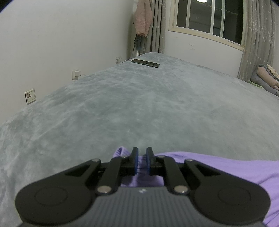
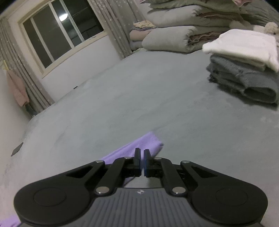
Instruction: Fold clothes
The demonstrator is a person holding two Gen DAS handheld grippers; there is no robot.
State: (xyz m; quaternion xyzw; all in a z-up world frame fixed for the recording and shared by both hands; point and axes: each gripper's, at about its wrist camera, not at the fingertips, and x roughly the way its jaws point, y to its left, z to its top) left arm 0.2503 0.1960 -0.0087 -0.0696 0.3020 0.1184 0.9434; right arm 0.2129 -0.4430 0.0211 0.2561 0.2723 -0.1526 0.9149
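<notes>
From your left wrist camera, your left gripper [image 1: 141, 153] sits low over the near edge of the bed [image 1: 122, 108], which wears a grey plush cover; its blue pads [image 1: 136, 162] are drawn close with a bunched fold of the purple garment [image 1: 218, 167] pinched between them; the rest of that garment spreads to the right along the near edge, and a ribbed bit of it pokes out just left of the fingers; a dark phone [image 1: 145, 62] lies near the far edge of the bed, with a white cable running from it toward the wall; two chargers sit in wall sockets [image 1: 75, 74] along the left side; a pink cloth [image 1: 142, 19] hangs beside the curtain [image 1: 157, 26], next to the window [image 1: 209, 15].

From your right wrist camera, your right gripper [image 2: 142, 157] has its fingers pressed nearly together; whether they catch any cloth you cannot tell here, since the gap looks dark; the purple garment [image 2: 139, 145] lies flat on the bed [image 2: 139, 87] just under and beyond the tips, its folded corner pointing right, with another patch of purple at the lower left corner; toward the far right edge a white folded piece [image 2: 244, 45] rests on a grey folded piece [image 2: 244, 82]; behind them, rolled quilts [image 2: 174, 35] are stacked at the far corner.
</notes>
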